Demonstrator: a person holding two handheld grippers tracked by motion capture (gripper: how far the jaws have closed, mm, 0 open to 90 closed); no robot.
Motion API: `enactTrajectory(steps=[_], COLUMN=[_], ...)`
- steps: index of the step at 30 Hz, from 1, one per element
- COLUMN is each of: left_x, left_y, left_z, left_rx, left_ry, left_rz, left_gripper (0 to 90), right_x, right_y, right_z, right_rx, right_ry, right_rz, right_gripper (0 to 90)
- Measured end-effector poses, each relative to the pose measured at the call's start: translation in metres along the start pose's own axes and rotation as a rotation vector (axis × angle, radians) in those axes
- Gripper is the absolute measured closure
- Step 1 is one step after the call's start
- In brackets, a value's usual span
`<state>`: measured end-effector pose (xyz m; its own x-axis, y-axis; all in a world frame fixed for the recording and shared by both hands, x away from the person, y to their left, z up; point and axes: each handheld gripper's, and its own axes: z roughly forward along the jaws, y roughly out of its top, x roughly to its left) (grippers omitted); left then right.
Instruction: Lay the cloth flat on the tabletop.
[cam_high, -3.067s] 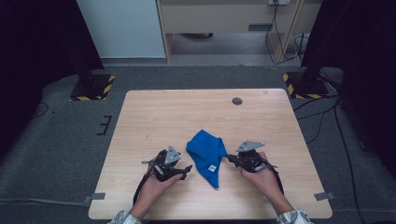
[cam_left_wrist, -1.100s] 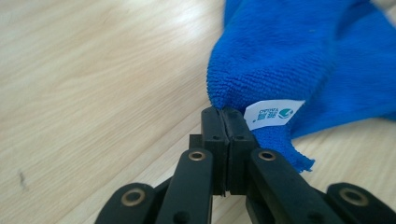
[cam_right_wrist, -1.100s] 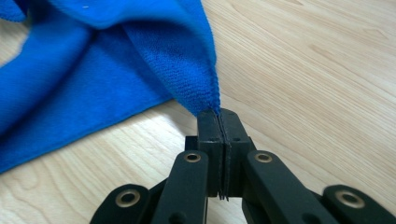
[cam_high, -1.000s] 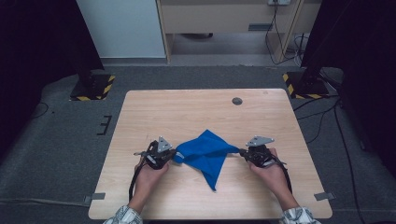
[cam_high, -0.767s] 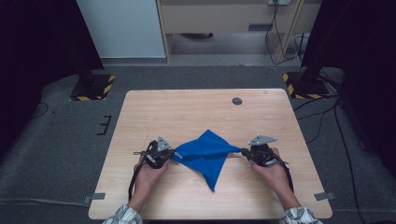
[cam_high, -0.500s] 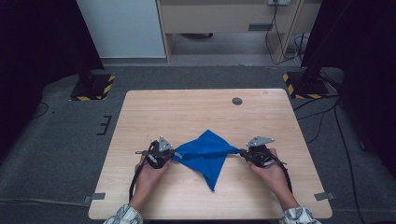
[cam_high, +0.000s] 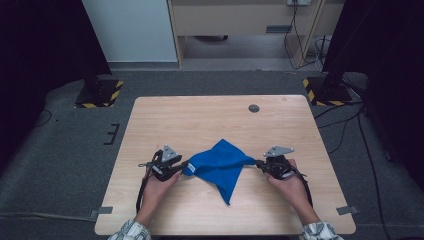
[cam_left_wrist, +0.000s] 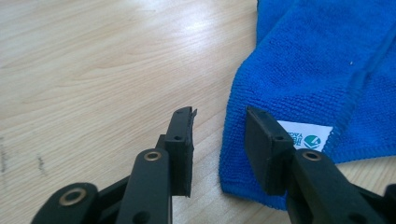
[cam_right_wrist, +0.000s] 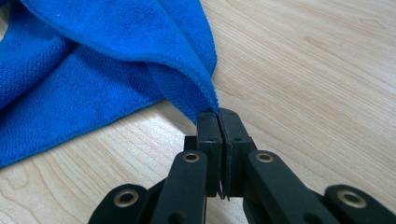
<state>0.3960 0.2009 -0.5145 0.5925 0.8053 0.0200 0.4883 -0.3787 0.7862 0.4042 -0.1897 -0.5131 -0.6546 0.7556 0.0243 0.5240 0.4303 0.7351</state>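
Pinching a corner of the blue microfibre cloth (cam_right_wrist: 116, 60) in our right gripper (cam_right_wrist: 218, 114), our left gripper (cam_left_wrist: 219, 135) has just been opening, letting the cloth go.

The blue cloth (cam_left_wrist: 322, 60) is nubbly matt microfibre with a smooth white label (cam_left_wrist: 306, 135); the table (cam_high: 200, 115) is pale wood-grain, faintly glossy; the jaws are matt black plastic.

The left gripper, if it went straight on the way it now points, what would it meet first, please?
Most likely the blue cloth. The left gripper has just been opening, its jaws now apart, and the cloth's labelled corner lies on the table just ahead of them. How close is hard to judge.
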Motion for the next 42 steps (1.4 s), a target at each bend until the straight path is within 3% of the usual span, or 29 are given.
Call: enactTrajectory(steps=[8,17,20,29,35,42], left_x=[-0.003,-0.016,-0.02,-0.039,-0.038,-0.037], left_y=[-0.003,-0.01,-0.011,-0.015,-0.017,-0.018], left_z=[-0.02,-0.038,-0.034,-0.014,-0.011,-0.008], left_rx=[-0.032,-0.064,-0.054,0.027,0.038,0.073], left_ry=[-0.003,-0.001,-0.011,-0.038,-0.027,-0.014], left_rz=[0.001,-0.005,-0.001,0.085,0.092,0.094], left_gripper=[64.4,52.5,45.4,25.3,27.0,37.9], right_x=[0.0,0.0,0.0,0.0,-0.001,-0.001], right_y=[0.0,0.0,-0.001,-0.001,-0.001,-0.001], right_z=[0.001,0.001,0.002,0.003,0.001,0.001], right_rx=[-0.001,-0.003,0.004,0.006,0.0,0.0], right_ry=[-0.001,0.002,0.003,0.003,0.001,0.001], right_rz=[0.003,0.003,0.007,0.007,0.013,0.015], right_gripper=[88.2,87.3,87.1,86.6,86.6,86.6])
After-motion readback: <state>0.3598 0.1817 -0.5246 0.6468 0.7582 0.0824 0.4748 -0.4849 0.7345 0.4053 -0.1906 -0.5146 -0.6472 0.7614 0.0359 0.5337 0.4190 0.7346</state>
